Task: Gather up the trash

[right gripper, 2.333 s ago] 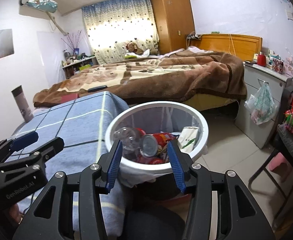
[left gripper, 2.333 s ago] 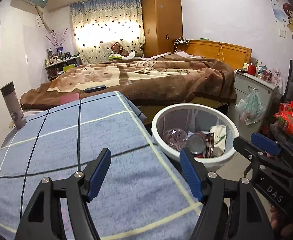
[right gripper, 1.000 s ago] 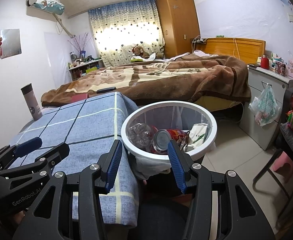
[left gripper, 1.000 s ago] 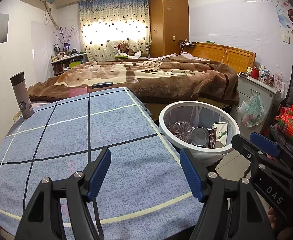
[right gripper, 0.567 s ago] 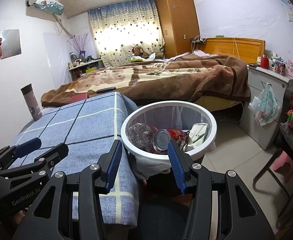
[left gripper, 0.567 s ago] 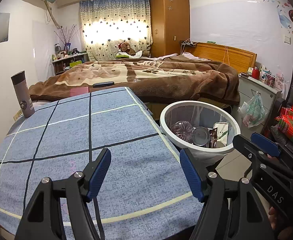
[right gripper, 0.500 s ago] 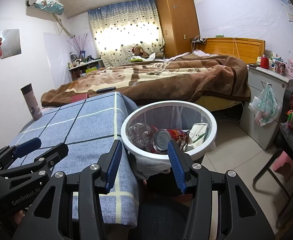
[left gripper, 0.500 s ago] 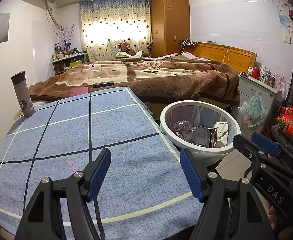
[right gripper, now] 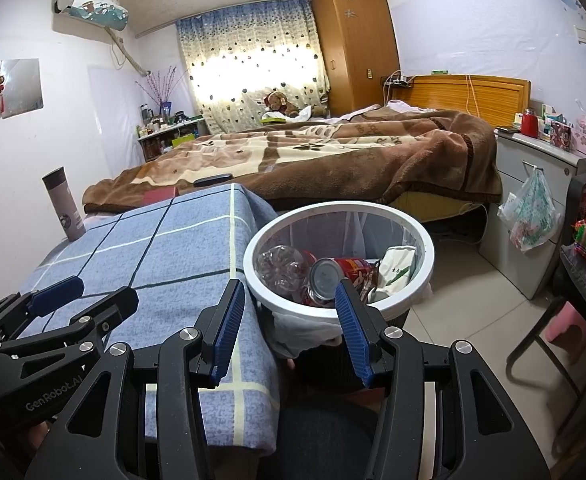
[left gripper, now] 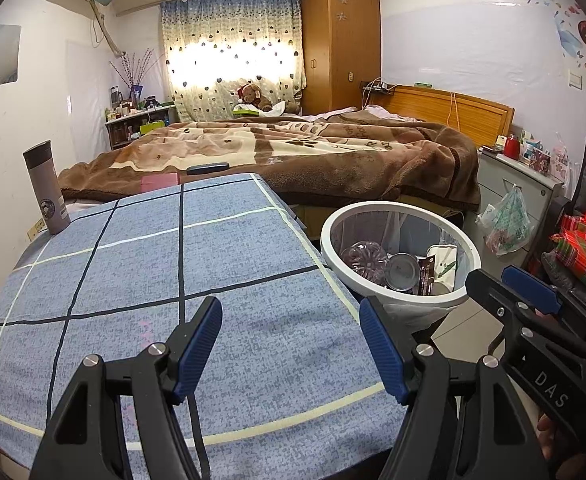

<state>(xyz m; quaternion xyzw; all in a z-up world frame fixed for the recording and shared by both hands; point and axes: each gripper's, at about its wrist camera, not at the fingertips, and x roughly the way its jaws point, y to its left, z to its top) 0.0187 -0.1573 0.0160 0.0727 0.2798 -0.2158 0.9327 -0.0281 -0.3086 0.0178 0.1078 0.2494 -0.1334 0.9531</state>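
Left wrist view: left gripper (left gripper: 291, 344) hangs low over a table covered in a blue checked cloth (left gripper: 197, 264), its two blue-padded jaws spread wide with nothing between them. No loose trash shows on the cloth. A grey flask (left gripper: 46, 188) stands upright at the table's far left corner. Just beside the table's right edge sits a white round bin (left gripper: 393, 216) lined with a bag, placed where things can be dropped straight off the table. Inside lie a clear plastic bottle (left gripper: 364, 260), a can (left gripper: 403, 272), a dark wrapper and a white paper carton. The other tool pokes in from the right edge, near the bin. Behind is a bed with a brown blanket (left gripper: 293, 152). Since a couple of seconds ago this view has pulled back and risen, so more of the cloth shows and the bin sits farther off; over the last half second almost nothing has changed.

Right wrist view: right gripper (right gripper: 289, 328) hangs in front of the bin (right gripper: 373, 210), aimed at its near rim, jaws open at a moderate width and holding nothing. The bottle (right gripper: 281, 266), can (right gripper: 325, 276), a red packet and the carton rest inside. The left tool (right gripper: 77, 300) sits lower left over the cloth. With both tools unloaded and the trash in the bin, the task looks about finished. This view too has backed away from the bin.
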